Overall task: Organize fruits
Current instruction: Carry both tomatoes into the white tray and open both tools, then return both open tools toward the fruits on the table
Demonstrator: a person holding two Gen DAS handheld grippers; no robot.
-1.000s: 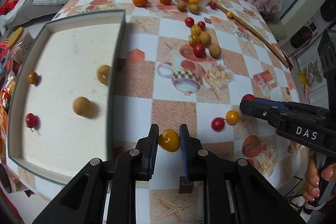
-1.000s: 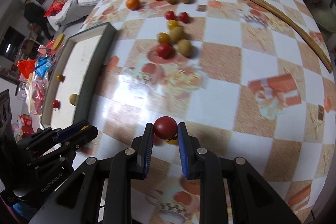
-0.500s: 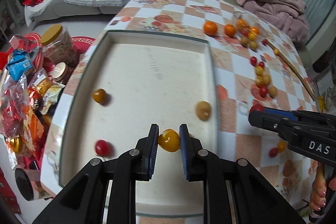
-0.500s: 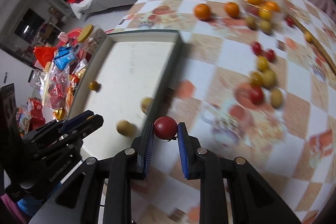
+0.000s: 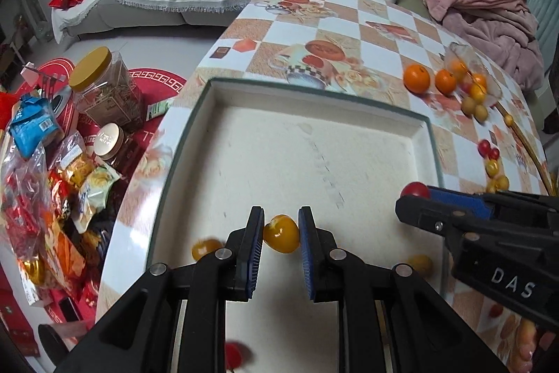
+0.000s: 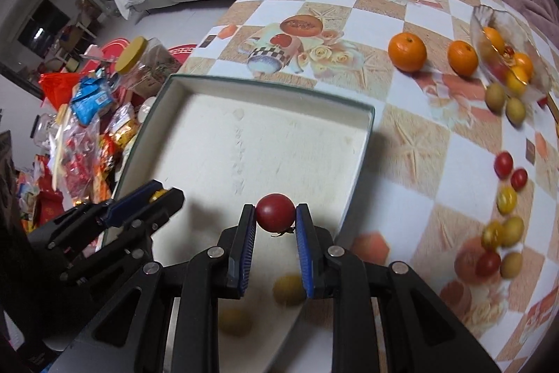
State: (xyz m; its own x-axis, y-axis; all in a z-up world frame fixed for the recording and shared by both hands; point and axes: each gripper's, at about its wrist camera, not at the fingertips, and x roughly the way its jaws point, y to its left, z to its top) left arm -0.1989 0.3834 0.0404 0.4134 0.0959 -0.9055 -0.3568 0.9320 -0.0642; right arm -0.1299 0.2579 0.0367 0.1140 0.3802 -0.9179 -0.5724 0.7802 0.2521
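Fruits were split between the checkered table [image 5: 349, 34] and the white tray [image 5: 314, 114] at its near-left part. Largest first: the tray already had a few small fruits in it — an orange one [image 5: 204, 249], a yellowish one [image 5: 419, 264] and a blurred red one [image 5: 233, 355] in your left view. Two oranges [image 6: 407, 52] sat on the cloth beside the glass bowl [image 6: 489, 23] of mixed fruit, with loose cherry tomatoes [image 6: 503, 163] scattered further right. Your left gripper [image 5: 280, 233] was over the tray, jaws clamped on a yellow tomato [image 5: 281, 234]. Your right gripper [image 6: 275, 214] was just beside it — over the tray's right part, jaws clamped on a red tomato [image 6: 275, 213].
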